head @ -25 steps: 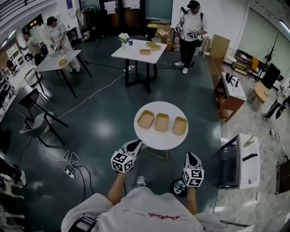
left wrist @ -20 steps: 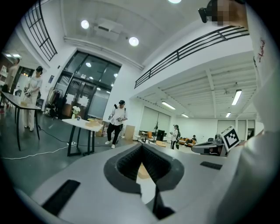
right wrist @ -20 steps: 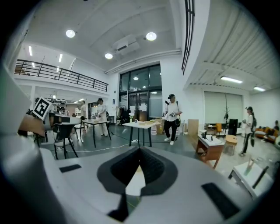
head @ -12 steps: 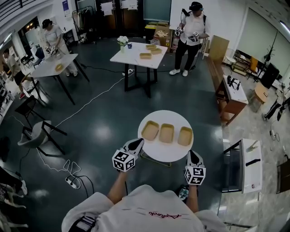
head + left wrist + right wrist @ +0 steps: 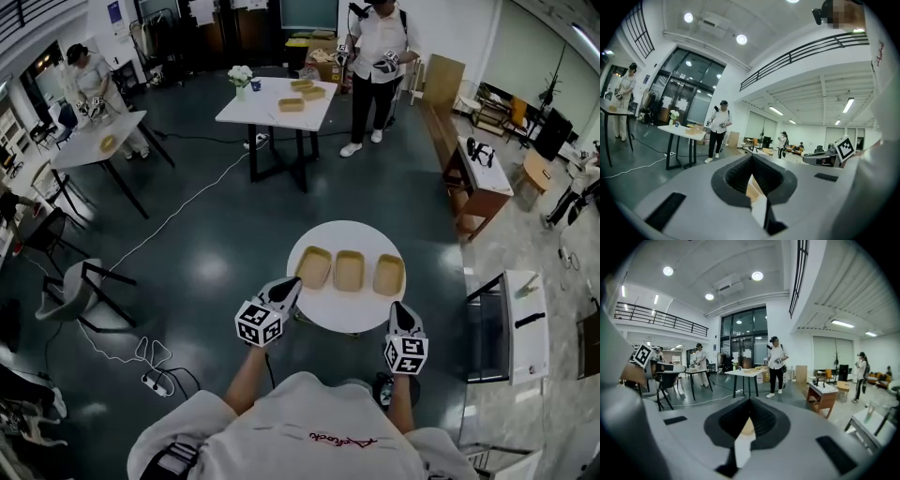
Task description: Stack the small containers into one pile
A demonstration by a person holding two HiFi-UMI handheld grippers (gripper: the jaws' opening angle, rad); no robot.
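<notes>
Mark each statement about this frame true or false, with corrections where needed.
1. Three tan containers lie in a row on the round white table. True.
2. Two containers are already stacked. False: all three lie singly, side by side.
3. The left gripper and right gripper both have shut jaws with nothing held. True.
4. The right gripper hovers over the middle container. False: it is at the table's near edge, short of the containers.

Bright ceiling lights, fisheye-warped edges

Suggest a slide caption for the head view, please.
Shut, empty left gripper and right gripper at a round white table bearing three unstacked tan containers.
</notes>
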